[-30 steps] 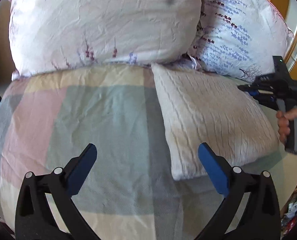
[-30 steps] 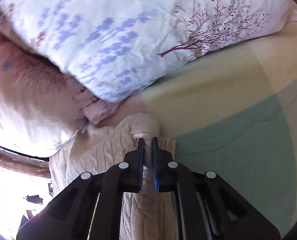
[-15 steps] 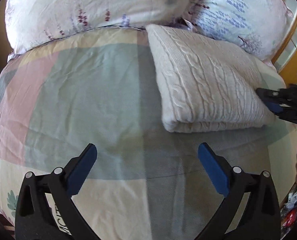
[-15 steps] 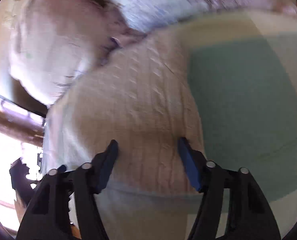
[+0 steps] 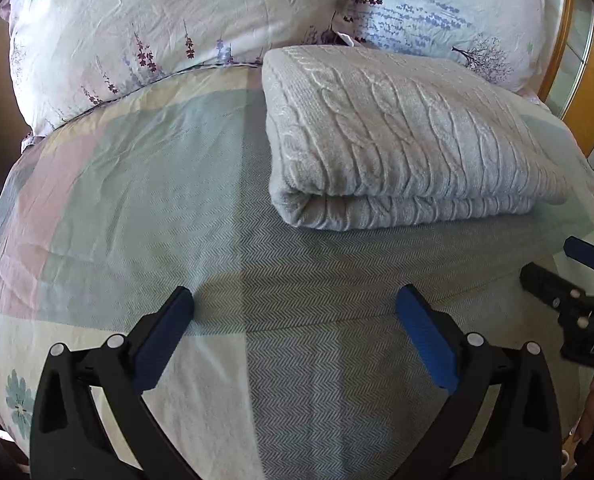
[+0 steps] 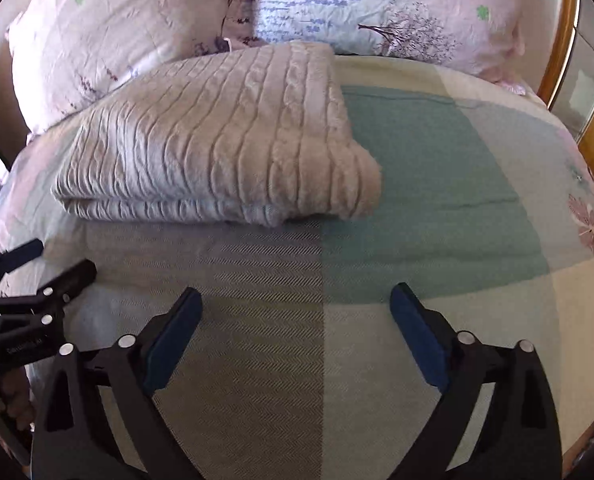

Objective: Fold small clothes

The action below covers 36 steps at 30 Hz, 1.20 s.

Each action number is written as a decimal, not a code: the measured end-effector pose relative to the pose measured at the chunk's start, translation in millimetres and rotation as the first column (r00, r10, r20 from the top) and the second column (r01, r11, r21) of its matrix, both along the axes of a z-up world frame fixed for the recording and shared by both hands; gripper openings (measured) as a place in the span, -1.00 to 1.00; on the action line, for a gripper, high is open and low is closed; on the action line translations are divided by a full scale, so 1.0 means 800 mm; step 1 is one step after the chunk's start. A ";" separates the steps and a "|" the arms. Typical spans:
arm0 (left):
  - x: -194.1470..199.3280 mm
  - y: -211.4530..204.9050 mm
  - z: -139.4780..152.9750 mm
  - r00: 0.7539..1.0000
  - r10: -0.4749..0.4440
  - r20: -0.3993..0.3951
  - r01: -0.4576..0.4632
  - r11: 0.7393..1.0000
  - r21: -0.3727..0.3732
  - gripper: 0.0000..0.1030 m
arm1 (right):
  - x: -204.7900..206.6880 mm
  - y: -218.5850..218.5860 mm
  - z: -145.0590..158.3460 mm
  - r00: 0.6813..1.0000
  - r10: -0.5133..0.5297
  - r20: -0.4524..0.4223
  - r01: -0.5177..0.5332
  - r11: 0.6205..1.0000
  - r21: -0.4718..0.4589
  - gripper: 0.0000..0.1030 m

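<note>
A cream cable-knit sweater (image 5: 401, 136) lies folded in a neat rectangle on the checked bedspread (image 5: 137, 200), close to the pillows. It also shows in the right wrist view (image 6: 225, 148). My left gripper (image 5: 295, 332) is open and empty, hovering over the bedspread in front of the sweater. My right gripper (image 6: 297, 328) is open and empty, also back from the sweater. Each gripper shows in the other's view: the right one at the right edge (image 5: 557, 276), the left one at the left edge (image 6: 37, 264).
Two floral pillows (image 5: 157, 24) (image 5: 449, 12) lean at the head of the bed behind the sweater. A wooden frame (image 5: 577, 80) borders the right side. The bedspread (image 6: 437, 200) stretches flat in front.
My right gripper let go of the sweater, opened and drew back from it. My left gripper also pulled back. The sweater now lies folded and still.
</note>
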<state>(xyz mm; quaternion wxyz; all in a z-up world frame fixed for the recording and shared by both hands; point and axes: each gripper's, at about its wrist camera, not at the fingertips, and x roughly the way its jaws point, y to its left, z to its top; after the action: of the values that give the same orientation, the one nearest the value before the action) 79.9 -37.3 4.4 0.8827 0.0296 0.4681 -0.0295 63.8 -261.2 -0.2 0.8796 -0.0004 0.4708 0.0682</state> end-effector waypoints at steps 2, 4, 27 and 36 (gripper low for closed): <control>-0.002 0.000 0.000 1.000 -0.005 0.014 0.005 1.000 -0.001 0.97 | -0.002 0.009 -0.005 1.000 0.011 0.008 -0.011 0.999 -0.035 0.97; -0.003 0.000 -0.001 1.000 -0.005 0.027 0.005 1.000 -0.001 0.97 | -0.005 0.009 -0.004 1.000 0.001 0.020 -0.001 0.999 -0.033 0.97; -0.004 0.000 -0.002 0.999 -0.006 0.033 0.006 1.000 -0.002 0.97 | -0.010 0.008 -0.004 0.998 -0.009 0.055 0.011 0.999 -0.034 0.97; -0.004 0.000 -0.002 0.999 -0.005 0.033 0.005 1.000 -0.002 0.97 | -0.010 0.008 -0.003 0.998 -0.010 0.055 0.012 0.999 -0.034 0.97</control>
<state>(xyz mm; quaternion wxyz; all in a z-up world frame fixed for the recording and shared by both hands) 76.4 -37.3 3.1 0.8902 0.0306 0.4535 -0.0318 55.5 -254.5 -2.9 0.8925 -0.0149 0.4475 0.0553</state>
